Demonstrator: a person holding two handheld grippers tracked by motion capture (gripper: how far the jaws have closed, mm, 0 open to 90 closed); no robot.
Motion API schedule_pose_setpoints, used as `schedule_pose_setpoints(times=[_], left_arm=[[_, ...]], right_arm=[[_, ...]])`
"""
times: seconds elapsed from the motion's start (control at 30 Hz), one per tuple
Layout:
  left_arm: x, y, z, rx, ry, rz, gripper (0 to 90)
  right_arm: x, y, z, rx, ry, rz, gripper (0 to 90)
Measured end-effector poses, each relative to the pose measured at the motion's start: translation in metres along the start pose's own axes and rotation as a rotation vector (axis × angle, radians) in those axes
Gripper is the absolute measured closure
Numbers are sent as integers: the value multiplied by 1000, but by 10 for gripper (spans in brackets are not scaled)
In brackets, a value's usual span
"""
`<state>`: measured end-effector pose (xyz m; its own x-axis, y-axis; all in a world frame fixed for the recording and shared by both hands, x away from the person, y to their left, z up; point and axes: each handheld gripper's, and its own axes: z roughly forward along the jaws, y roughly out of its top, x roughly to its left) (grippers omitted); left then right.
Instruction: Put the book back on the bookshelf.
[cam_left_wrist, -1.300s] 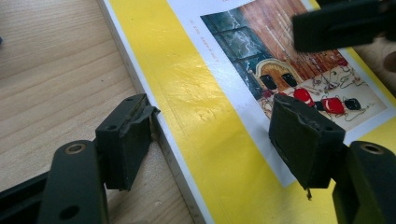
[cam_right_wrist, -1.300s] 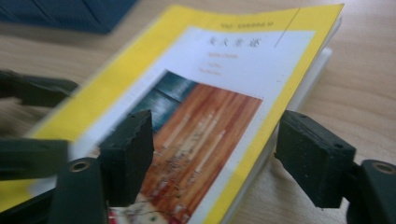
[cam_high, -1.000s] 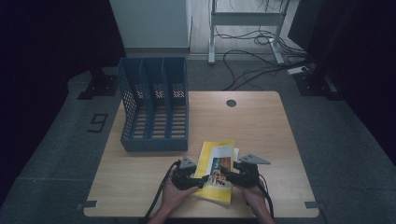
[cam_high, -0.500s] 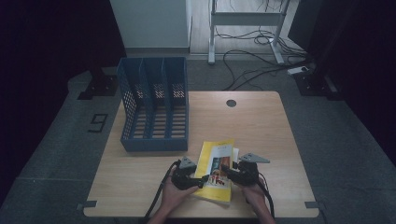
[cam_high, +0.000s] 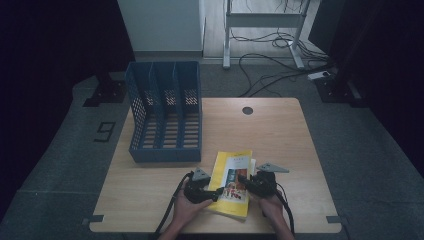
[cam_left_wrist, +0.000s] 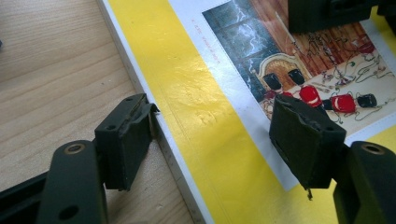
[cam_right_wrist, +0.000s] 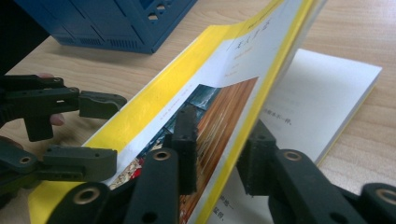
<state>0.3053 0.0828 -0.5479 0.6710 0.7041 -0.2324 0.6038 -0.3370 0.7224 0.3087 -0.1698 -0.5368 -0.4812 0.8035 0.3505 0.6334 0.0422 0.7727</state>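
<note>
A light wooden table (cam_high: 280, 135) carried a blue plastic three-slot file rack (cam_high: 165, 117) on its far left part. Near the front edge, just in front of the rack, lay a yellow-covered paperback book (cam_high: 231, 182) with a picture panel on its front.

The left gripper (cam_high: 204, 190) sat at the book's left edge; in the left gripper view its jaws stood wide apart, one pad (cam_left_wrist: 128, 140) on the table against the book's spine edge (cam_left_wrist: 154, 135), the other over the cover picture, neither squeezing.

The right gripper (cam_high: 252, 184) worked at the book's right edge. Its jaws had just been closing, and in the right gripper view they pinched the lifted front cover (cam_right_wrist: 233, 107) between them, raising it off the white pages (cam_right_wrist: 322, 98) beneath, which rested flat on the table.
</note>
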Motion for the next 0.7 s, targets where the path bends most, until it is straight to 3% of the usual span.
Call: schedule_pose_setpoints(times=[0.17, 0.7], left_arm=[[0, 0, 0, 0, -1, -1, 291], [2, 0, 0, 1, -12, -4, 285]], right_arm=[[1, 3, -2, -13, 15, -14, 775], [5, 2, -1, -53, 13, -46, 814]])
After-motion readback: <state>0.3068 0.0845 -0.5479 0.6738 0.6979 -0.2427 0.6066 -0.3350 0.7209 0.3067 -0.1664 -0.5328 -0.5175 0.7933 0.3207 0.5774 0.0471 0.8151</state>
